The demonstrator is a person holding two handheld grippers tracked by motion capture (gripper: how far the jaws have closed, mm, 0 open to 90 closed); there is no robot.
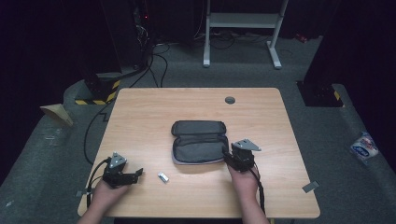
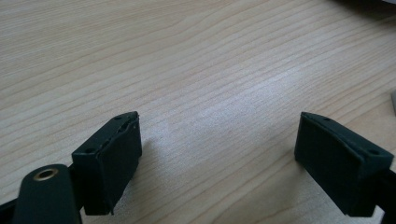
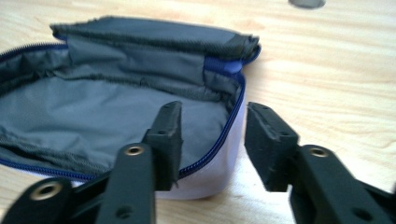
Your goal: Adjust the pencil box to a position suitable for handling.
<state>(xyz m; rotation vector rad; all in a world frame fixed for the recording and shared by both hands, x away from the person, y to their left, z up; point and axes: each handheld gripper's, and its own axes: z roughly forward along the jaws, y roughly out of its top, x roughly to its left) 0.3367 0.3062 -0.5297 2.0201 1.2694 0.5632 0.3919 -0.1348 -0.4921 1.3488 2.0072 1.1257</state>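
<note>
A dark grey pouch [image 1: 199,142] lies mid-tabletop [image 1: 140,116], unzipped and spread open, its lid flap folded back toward the far edge. Blue zipper tape runs round its rim and the grey lining shows inside. A small silvery object [image 1: 162,177] rests flat near the front edge, left of the pouch and apart from it.
</note>
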